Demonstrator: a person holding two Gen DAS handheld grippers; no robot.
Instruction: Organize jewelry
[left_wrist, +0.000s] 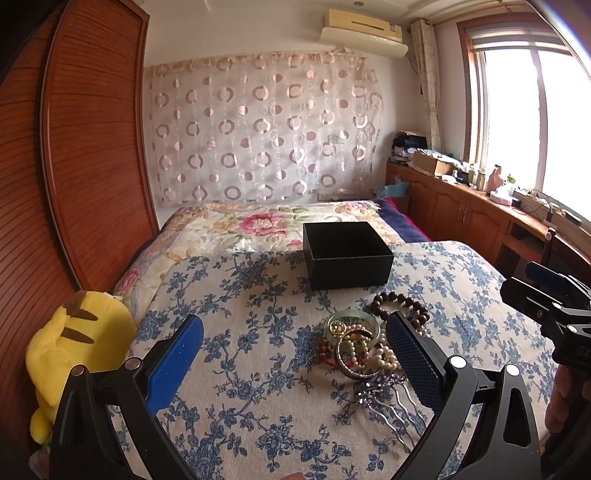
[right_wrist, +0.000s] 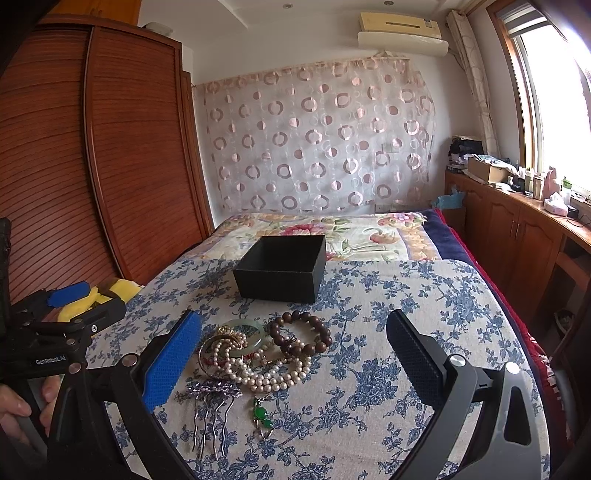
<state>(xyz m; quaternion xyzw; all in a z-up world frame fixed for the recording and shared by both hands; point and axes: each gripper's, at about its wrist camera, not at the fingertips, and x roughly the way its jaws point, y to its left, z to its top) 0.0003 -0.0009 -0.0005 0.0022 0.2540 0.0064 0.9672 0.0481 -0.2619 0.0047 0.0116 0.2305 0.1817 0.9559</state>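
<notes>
step: start, nothing picked yet | left gripper spread wide, empty; right gripper spread wide, empty | next: pinch wooden bracelet from jewelry pile; carry to black box

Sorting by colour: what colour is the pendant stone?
Bright green pendant, clearest in the right wrist view.
</notes>
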